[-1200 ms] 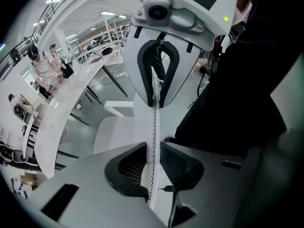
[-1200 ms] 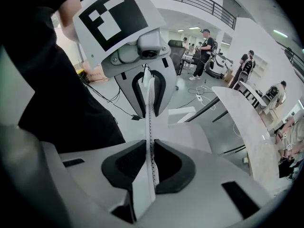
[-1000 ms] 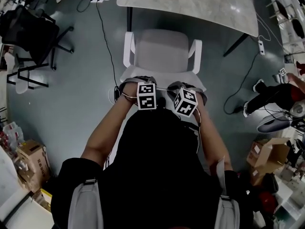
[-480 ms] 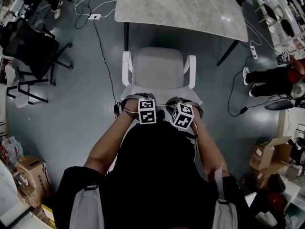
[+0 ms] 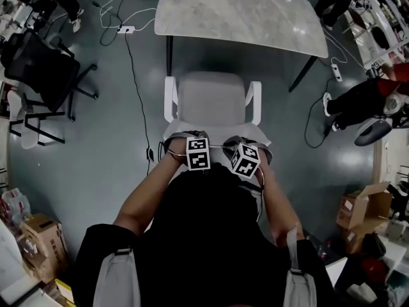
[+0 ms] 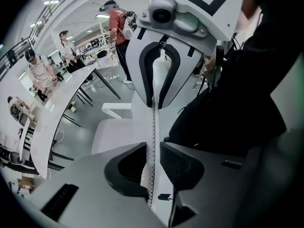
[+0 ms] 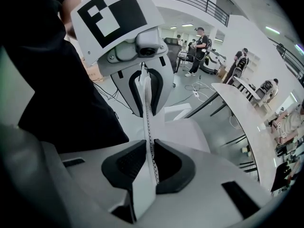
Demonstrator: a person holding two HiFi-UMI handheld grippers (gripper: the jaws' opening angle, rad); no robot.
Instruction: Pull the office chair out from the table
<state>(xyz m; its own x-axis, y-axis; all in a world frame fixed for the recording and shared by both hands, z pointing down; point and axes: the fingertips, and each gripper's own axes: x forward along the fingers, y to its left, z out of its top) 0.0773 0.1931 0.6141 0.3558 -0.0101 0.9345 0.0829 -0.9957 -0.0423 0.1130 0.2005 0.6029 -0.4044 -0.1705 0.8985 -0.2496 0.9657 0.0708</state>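
I've got both tongs on the chair's backrest. The left gripper [image 6: 153, 161] is clamped on the thin perforated top edge [image 6: 153, 122], and the right gripper [image 7: 149, 161] pinches that same edge further along. Looking down, the office chair [image 5: 212, 98] stands right in front of me. Its seat is wholly out from under the table [image 5: 243, 11], with bare floor between them. I'd call the pull nearly done. Next, I reckon, a short straight draw back with both hands even so the chair doesn't swivel, then let go. Writing? None I can read: only black-and-white square patterns on the marker cubes [image 5: 198, 153], no brand visible on chair or table.
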